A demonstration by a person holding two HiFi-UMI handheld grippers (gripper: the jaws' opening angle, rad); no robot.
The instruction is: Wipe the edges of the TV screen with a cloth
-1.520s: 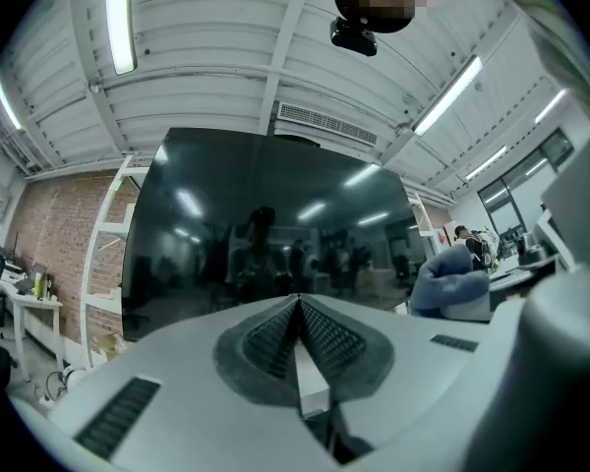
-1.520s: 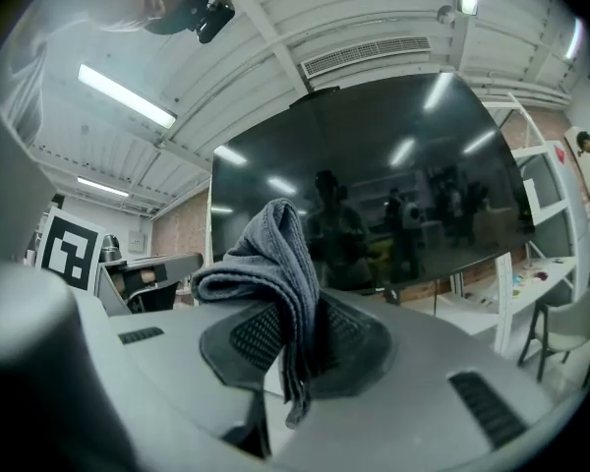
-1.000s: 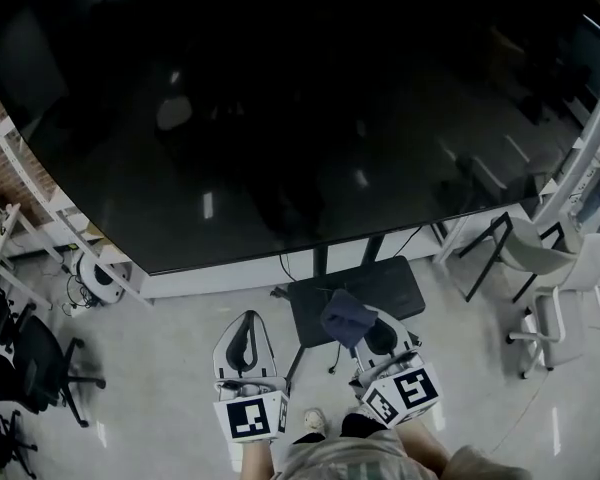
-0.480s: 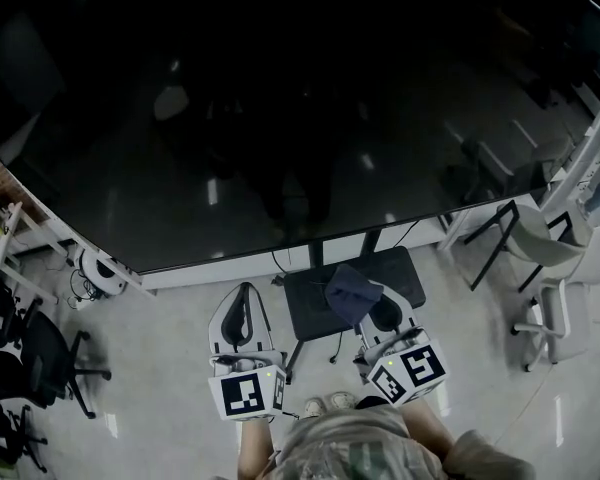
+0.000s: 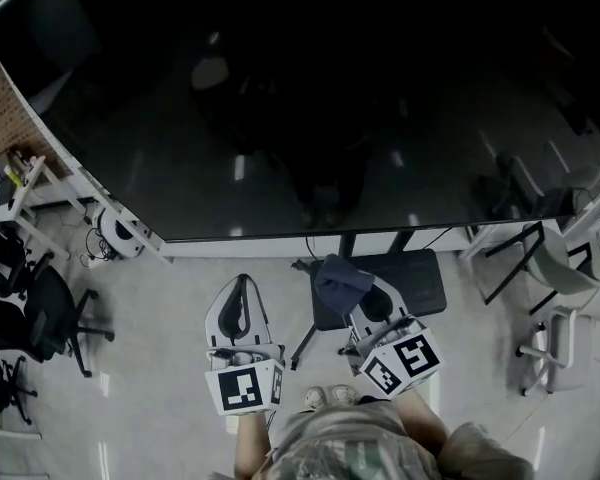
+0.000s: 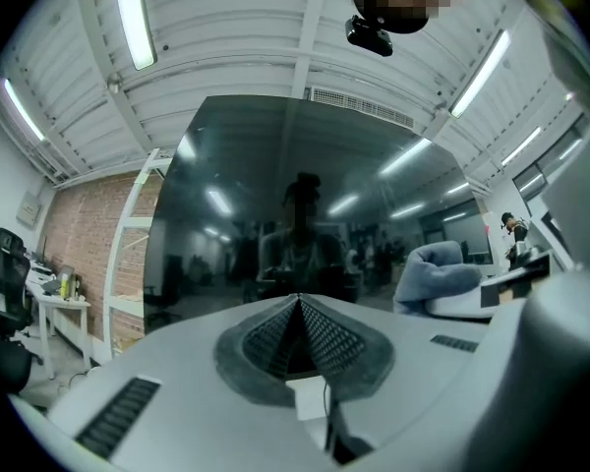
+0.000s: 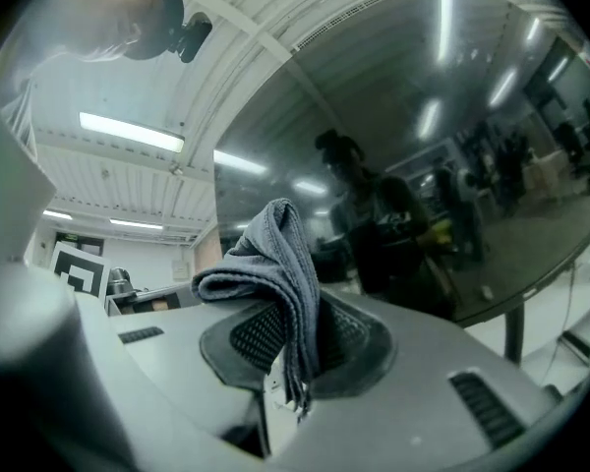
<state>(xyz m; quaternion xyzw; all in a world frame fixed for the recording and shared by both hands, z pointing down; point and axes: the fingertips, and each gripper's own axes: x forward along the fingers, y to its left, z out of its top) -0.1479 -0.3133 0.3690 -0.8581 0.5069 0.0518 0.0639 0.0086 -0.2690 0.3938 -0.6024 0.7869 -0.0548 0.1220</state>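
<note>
TV (image 5: pixel 310 98): big dark glossy panel, far side; bottom edge nearest. Likely rigid but fragile and easily smudged, so light pressure along edges.

Left gripper (image 6: pixel 297 308): near left, jaws pressed together, nothing between.

Right gripper (image 7: pixel 293 347): near right, jaws pinching cloth (image 7: pixel 275 254), short of TV's bottom edge, not touching.

Cloth: small, grey, looks soft, limp, light. Folded bunch flops over jaw tips. Pinch at fold seems secure; lead with free bunch.
</note>
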